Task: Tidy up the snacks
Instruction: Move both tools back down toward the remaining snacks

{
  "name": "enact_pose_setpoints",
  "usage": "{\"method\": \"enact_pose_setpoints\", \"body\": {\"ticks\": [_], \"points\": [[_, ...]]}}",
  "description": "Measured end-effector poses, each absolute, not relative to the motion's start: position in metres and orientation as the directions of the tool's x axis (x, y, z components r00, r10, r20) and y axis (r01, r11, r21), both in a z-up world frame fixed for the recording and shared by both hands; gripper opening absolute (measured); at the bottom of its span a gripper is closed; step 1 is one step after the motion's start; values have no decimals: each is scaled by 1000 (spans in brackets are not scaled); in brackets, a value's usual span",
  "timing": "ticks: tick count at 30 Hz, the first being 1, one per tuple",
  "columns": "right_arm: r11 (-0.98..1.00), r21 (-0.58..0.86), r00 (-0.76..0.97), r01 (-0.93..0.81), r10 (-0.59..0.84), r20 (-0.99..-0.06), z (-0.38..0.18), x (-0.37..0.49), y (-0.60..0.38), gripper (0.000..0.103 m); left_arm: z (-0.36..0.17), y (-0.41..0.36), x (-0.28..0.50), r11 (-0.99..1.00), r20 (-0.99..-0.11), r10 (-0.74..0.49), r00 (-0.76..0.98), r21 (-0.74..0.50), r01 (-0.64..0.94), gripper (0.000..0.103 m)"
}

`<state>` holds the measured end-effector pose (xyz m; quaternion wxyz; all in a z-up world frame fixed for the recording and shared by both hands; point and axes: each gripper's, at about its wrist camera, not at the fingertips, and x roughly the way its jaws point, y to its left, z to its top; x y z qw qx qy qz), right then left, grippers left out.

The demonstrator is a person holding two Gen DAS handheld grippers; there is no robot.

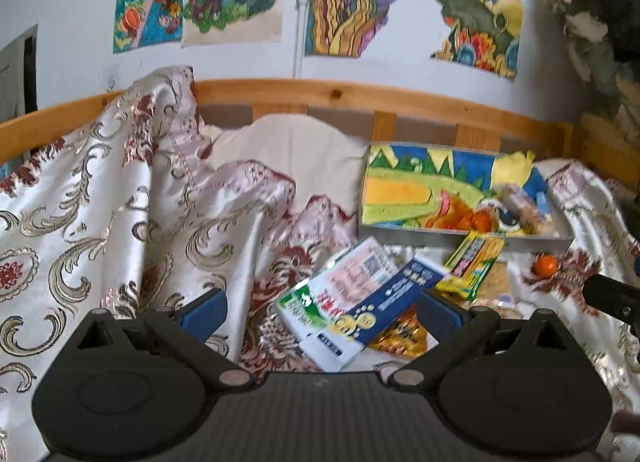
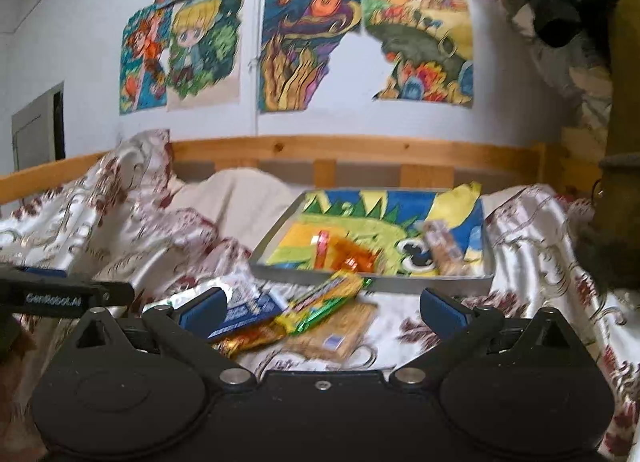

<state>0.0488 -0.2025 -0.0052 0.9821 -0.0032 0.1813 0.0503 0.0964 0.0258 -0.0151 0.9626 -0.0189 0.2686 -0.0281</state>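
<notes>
Several snack packets (image 1: 360,302) lie heaped on the bedspread (image 1: 120,221), just before the tray (image 2: 372,282); more sit inside it. Both my left gripper (image 1: 322,308) and right gripper (image 2: 322,308) gape wide, empty.

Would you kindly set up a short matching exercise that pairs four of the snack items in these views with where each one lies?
Things:
1. dark blue packet
2. small orange ball
3. clear-wrapped biscuit pack
4. yellow-green packet

Places:
A. inside the tray, on its painted liner
B. alone on the patterned cloth, to the right of the pile
C. on top of the white and green packet
D. just in front of the tray's near wall, on the pile

Pairs: 1-C, 2-B, 3-A, 4-D
</notes>
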Motion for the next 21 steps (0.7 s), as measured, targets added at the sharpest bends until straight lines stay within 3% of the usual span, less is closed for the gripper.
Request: {"method": "enact_pose_setpoints", "body": {"ticks": [10,21], "points": [[992,34,882,-125,127,-454,-29,60,-195,102,-32,33,125,996,-598,-82,797,-38,75,103],[990,40,851,-132,134,-508,-45,74,-191,102,-44,27,155,982,-625,-148,766,-1,189,103]]}}
